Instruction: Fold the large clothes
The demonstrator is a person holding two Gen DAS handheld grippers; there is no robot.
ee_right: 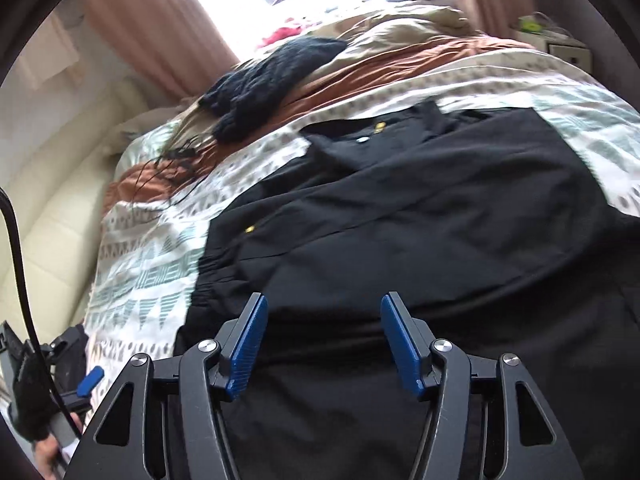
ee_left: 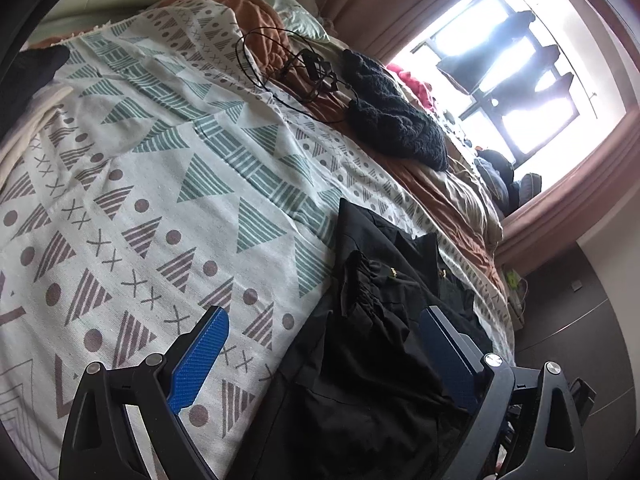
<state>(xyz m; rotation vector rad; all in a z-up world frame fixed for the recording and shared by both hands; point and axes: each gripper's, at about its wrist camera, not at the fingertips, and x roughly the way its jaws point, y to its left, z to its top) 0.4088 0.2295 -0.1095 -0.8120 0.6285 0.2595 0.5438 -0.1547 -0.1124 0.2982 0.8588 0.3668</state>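
**Black garment laid out, folding barely begun**

The black garment [ee_right: 420, 208] lies on the patterned bedspread [ee_left: 152, 168], near the dark knitted item [ee_right: 272, 76] — one part already lapped over, bulk unfolded. The right claw [ee_right: 324, 344] hovers released above it; the left claw [ee_left: 328, 360] gapes too — most folds remain

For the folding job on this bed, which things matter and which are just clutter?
Belongs to the job:
- black garment with gold buttons, spread on the patterned triangle-print bedspread
- left claw, open
- right claw, open

Lying about:
- dark fuzzy knit item
- tangled black cable
- rust-orange blanket
- pale pillow
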